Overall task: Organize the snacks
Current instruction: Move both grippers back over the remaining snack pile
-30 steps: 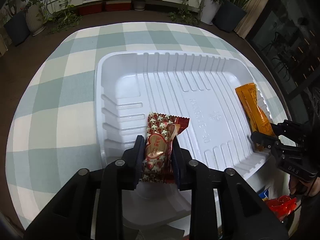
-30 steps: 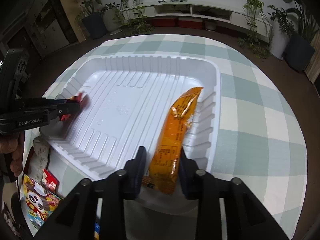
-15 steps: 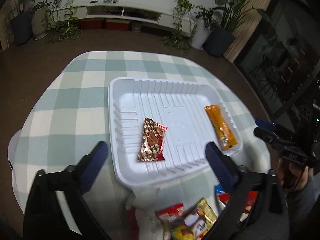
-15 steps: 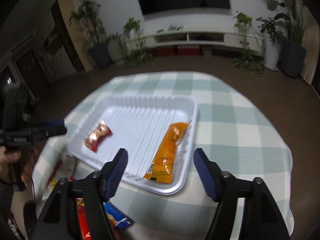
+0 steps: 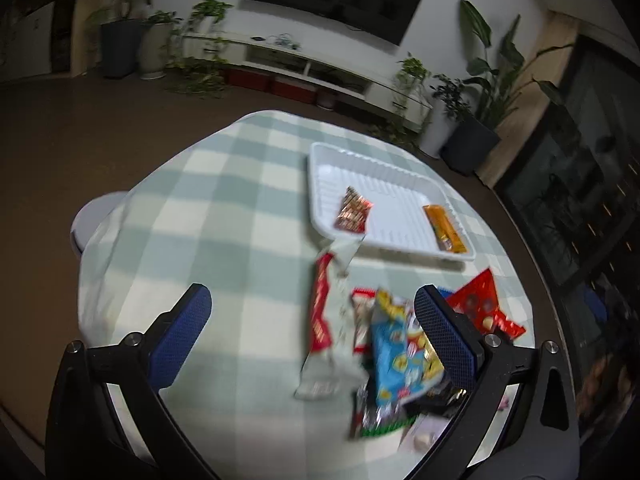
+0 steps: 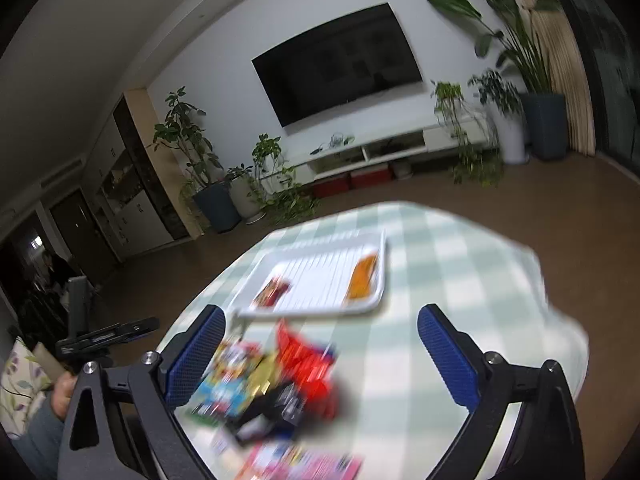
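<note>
Left wrist view: snack packets (image 5: 384, 344) heaped on checked table (image 5: 208, 208) near white tray (image 5: 404, 246), light, crinkly, slippery film, best pinched across a flat middle; left gripper (image 5: 312, 332) wide, empty; right gripper (image 6: 320, 356) opening, empty.

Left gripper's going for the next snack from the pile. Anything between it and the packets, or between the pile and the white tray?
Nothing visible. The left gripper hangs open and empty over the snack pile. Between the pile and the white tray lies only checked cloth. The tray's middle is bare between the red packet and orange packet.
</note>
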{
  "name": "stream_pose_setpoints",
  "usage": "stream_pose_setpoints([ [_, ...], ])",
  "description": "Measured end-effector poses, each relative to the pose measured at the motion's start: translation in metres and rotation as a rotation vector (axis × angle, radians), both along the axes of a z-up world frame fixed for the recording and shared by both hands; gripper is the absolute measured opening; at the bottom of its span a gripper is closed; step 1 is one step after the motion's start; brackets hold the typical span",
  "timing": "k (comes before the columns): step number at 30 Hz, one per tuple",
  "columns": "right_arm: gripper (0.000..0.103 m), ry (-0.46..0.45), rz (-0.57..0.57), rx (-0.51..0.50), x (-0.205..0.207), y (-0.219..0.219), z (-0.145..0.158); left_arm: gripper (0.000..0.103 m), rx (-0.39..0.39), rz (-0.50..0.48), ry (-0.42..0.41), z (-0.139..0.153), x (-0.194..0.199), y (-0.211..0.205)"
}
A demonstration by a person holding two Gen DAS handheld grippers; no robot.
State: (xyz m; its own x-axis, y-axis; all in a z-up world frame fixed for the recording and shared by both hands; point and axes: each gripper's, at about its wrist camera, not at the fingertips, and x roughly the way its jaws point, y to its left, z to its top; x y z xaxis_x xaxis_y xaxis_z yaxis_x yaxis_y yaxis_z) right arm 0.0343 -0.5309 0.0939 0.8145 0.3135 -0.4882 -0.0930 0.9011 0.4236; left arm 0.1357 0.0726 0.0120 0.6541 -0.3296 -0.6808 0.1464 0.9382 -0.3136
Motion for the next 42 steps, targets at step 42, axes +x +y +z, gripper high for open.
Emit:
stream_pose_setpoints([
  [42,0.077,0.202,0.242,-0.112,-0.057,0.112,-0.074,0.062,0.364,-0.231,0.255,-0.063,0.087,-0.065],
])
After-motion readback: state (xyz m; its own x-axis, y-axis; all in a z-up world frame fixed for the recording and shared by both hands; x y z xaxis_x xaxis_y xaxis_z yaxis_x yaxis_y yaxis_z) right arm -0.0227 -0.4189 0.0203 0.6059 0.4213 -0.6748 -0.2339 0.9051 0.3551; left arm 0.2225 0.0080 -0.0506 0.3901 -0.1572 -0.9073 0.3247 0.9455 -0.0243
